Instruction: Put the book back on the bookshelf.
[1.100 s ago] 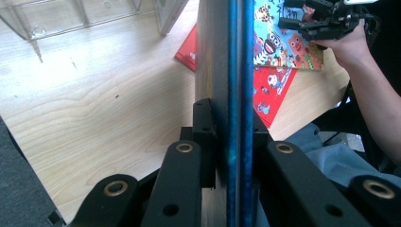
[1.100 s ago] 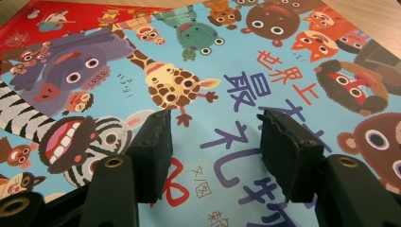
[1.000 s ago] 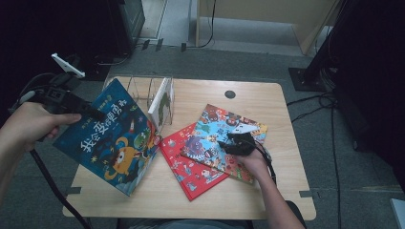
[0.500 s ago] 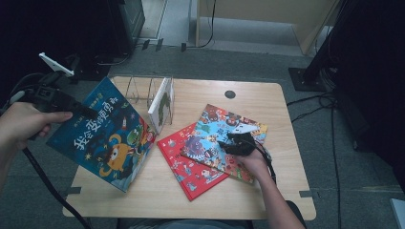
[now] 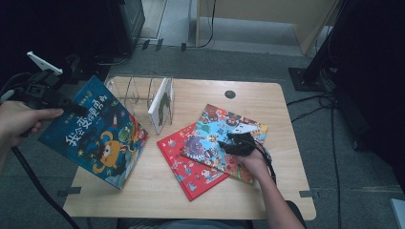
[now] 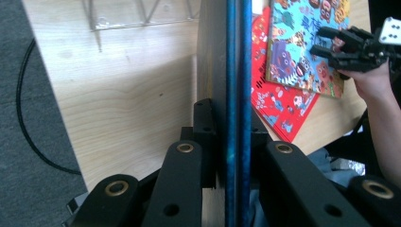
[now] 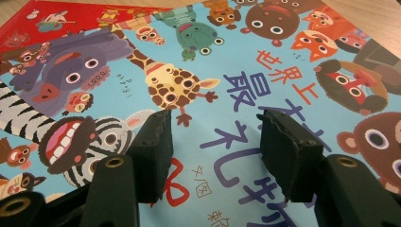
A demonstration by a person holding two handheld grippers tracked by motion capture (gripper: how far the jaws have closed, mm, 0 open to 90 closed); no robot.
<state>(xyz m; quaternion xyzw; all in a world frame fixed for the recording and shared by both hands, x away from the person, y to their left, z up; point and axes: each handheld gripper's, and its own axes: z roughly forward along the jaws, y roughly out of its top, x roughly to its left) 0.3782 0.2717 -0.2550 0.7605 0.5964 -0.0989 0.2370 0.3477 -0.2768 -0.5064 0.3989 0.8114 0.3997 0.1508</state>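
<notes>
The left tongs (image 5: pixel 71 106) are clamped on the upper left corner of the dark blue picture book (image 5: pixel 98 136), which hangs tilted over the desk's (image 5: pixel 267 191) left edge at the left of the high view. In the left gripper view the book's edge (image 6: pixel 235 94) runs straight up between the jaws, and both pads press flat on its covers. The wire book rack (image 5: pixel 136 90) stands at the upper left of the desk, with one white book (image 5: pixel 160 105) already upright in its right slot and the slots to that book's left free.

The step in hand looks like getting the blue book upright into one of those free slots. To do that well, turn the book so its spine or bottom edge leads, line the edge up parallel with the wire dividers, and lower it between two of them without knocking the white book.

The right tongs (image 7: pixel 213 142) stand apart, grasping nothing, over the light blue animal book (image 5: pixel 224 138), which lies on the red book (image 5: pixel 184 167) at the centre; that hand should keep both flat.
</notes>
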